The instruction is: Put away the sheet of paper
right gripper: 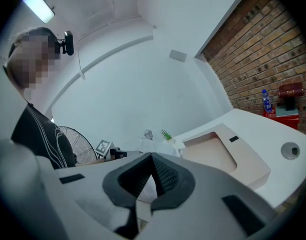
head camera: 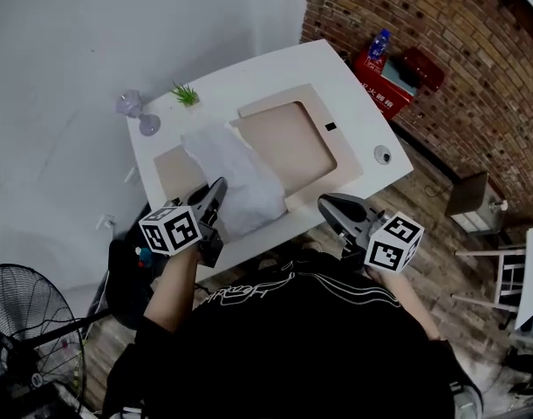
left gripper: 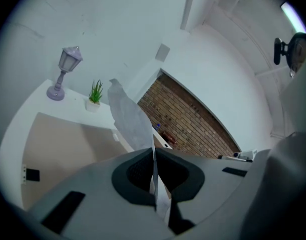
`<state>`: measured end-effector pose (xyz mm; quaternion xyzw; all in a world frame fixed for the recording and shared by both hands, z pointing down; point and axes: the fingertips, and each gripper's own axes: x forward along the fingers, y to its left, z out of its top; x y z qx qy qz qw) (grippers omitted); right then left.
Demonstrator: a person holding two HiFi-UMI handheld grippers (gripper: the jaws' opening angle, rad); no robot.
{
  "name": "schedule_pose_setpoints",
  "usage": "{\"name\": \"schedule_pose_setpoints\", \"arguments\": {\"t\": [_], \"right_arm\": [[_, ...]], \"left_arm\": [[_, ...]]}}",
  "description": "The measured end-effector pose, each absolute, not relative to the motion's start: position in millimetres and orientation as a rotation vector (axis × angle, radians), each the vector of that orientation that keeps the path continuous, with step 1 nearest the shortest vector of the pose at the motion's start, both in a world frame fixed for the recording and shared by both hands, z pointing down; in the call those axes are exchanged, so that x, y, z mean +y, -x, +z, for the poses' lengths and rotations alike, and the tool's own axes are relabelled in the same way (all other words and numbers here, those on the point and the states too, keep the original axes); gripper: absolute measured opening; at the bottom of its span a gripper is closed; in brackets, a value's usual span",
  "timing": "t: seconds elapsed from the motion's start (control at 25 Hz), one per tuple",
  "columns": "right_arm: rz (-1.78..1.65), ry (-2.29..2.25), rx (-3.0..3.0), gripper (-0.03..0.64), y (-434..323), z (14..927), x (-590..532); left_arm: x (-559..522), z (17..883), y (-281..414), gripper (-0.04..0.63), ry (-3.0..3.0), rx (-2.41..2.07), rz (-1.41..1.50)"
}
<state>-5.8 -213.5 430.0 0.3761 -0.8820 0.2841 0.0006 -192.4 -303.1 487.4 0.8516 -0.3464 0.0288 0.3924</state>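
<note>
A crumpled white sheet of paper lies across the white desk, partly over a beige inset. My left gripper is at the sheet's near left edge, shut on it. In the left gripper view the paper stands up from between the closed pads of the left gripper. My right gripper hovers at the desk's front edge, right of the sheet and apart from it. Its jaws meet at the tip with nothing between them. The paper shows beyond them.
A small lamp and a potted plant stand at the desk's far left corner. A cable hole marks the right edge. A fan stands on the floor at left, a red box by the brick wall.
</note>
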Motion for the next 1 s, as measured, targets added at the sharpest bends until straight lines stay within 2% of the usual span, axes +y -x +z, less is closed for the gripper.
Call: {"name": "schedule_pose_setpoints", "arguments": {"t": [1.0], "right_arm": [[0.882, -0.888, -2.89, 0.002, -45, 415, -313]], "left_arm": [[-343, 561, 161, 0.032, -1.906, -1.044, 0.298]]}}
